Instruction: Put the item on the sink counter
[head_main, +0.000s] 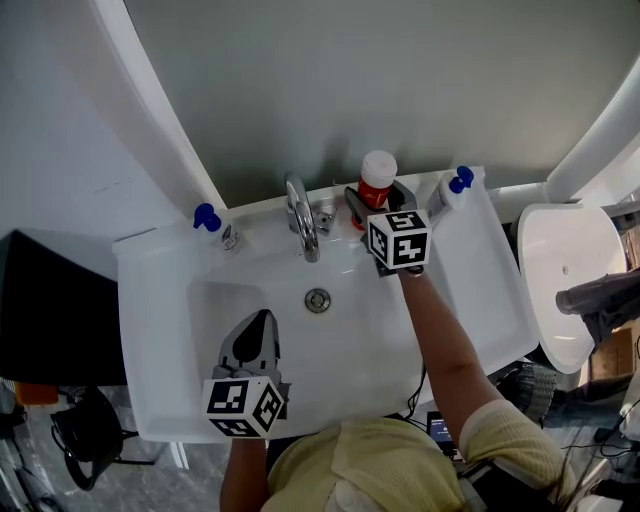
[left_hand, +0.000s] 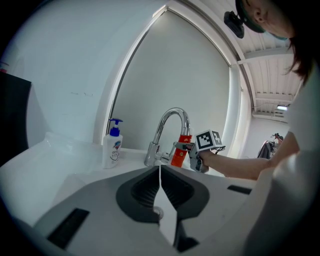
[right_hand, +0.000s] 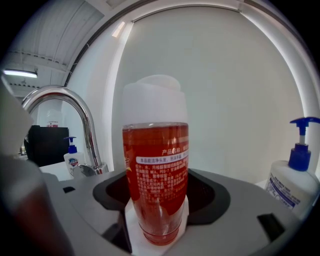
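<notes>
A red bottle (head_main: 377, 181) with a white cap stands upright on the back ledge of the white sink counter (head_main: 468, 258), just right of the faucet. My right gripper (head_main: 378, 202) is shut on the red bottle, one jaw on each side of its lower body. The right gripper view has the bottle (right_hand: 156, 175) filling the middle between the jaws of that gripper (right_hand: 156, 220). My left gripper (head_main: 260, 322) hovers over the front of the basin, shut and empty. From the left gripper view its closed jaws (left_hand: 160, 172) point at the faucet, with the bottle (left_hand: 179, 151) beyond.
A chrome faucet (head_main: 301, 216) rises at the back centre, with the drain (head_main: 318, 299) below it. Blue-topped pump bottles stand at the back left (head_main: 214, 226) and back right (head_main: 452, 187). A white toilet (head_main: 565, 285) is to the right and a black box (head_main: 50, 310) to the left.
</notes>
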